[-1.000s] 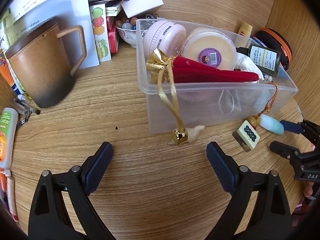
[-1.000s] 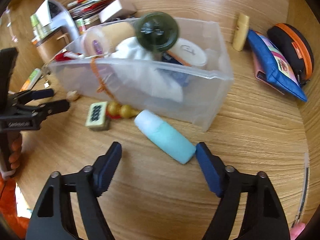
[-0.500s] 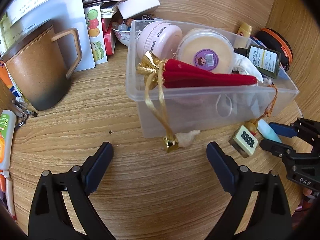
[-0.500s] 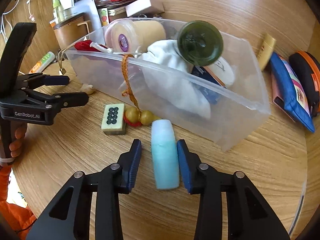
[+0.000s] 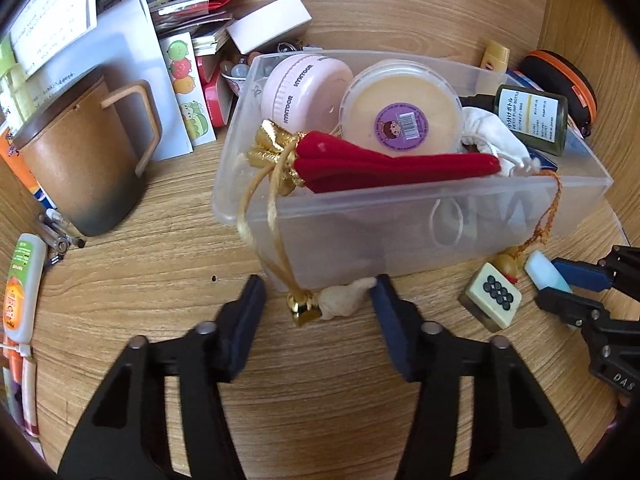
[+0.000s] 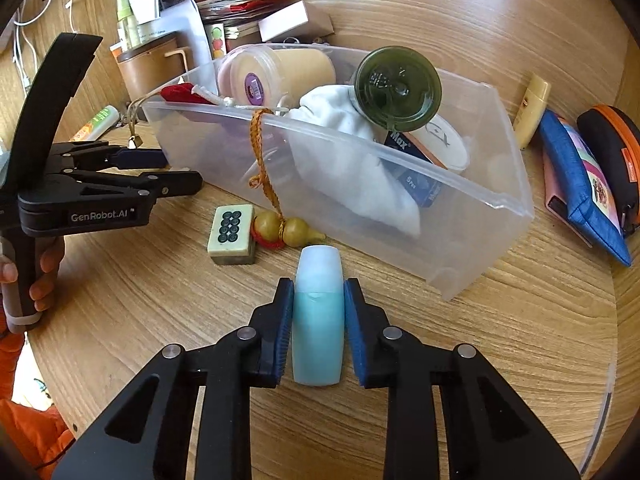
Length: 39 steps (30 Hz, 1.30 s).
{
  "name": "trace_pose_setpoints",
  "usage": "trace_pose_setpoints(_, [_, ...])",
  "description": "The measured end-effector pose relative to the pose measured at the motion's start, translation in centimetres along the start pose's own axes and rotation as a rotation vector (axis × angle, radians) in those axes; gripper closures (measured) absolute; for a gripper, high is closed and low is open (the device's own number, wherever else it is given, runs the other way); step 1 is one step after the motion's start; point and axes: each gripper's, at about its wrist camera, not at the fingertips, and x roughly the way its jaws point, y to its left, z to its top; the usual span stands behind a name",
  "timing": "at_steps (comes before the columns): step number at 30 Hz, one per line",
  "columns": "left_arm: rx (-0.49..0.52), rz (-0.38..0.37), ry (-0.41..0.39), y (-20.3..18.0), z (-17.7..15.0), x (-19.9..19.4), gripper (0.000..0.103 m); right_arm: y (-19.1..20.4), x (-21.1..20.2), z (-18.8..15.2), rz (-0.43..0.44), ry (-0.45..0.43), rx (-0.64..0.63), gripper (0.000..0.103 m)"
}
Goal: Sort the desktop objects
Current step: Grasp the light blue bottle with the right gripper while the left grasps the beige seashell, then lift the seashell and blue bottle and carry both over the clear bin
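Observation:
A clear plastic bin (image 5: 400, 236) (image 6: 472, 208) holds jars, a red pouch (image 5: 384, 168), a white cloth and a green bottle (image 6: 396, 88). My right gripper (image 6: 318, 300) is shut on a light blue tube (image 6: 318, 312) (image 5: 544, 272) lying on the wooden desk in front of the bin. My left gripper (image 5: 318, 296) (image 6: 176, 172) is half open around a small cream shell (image 5: 346, 300) and a gold bell (image 5: 302, 308) on a ribbon at the bin's near left corner. A mahjong tile (image 5: 490, 300) (image 6: 232, 232) and a gourd charm (image 6: 284, 230) lie between the grippers.
A brown mug (image 5: 80, 160), papers and a white box (image 5: 268, 28) stand at the back left. An orange-labelled tube (image 5: 22, 284) lies at the left edge. A blue pouch (image 6: 580, 184), a black-orange case (image 6: 612, 148) and a yellow tube (image 6: 532, 108) lie right of the bin.
My right gripper closed on the blue tube. My left gripper moved forward to the shell and bell and narrowed its jaws around them.

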Motion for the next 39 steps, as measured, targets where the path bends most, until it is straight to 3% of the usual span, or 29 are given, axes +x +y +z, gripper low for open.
trace_pose_setpoints(3, [-0.021, 0.006, -0.001, 0.5, -0.6, -0.6, 0.069, -0.4, -0.5, -0.4, 0.007, -0.011, 0.007, 0.080])
trace_pose_setpoints(14, [-0.072, -0.016, -0.010, 1.0, -2.7, -2.6, 0.070, -1.6, -2.3, -1.8, 0.038, -0.052, 0.066, 0.080])
trace_pose_setpoints(18, [-0.077, -0.038, -0.018, 0.1, -3.1, -3.1, 0.081, -1.6, -3.3, -2.0, 0.045, -0.073, 0.077, 0.080])
trace_pose_setpoints(28, [-0.067, -0.021, -0.020, -0.4, -4.1, -4.1, 0.081, -1.4, -4.5, -2.6, 0.036, -0.097, 0.069, 0.080])
trace_pose_setpoints(39, [-0.047, -0.048, -0.135, -1.3, -2.8, -7.8, 0.081, -1.8, -6.4, -1.0, 0.023, -0.162, 0.083, 0.080])
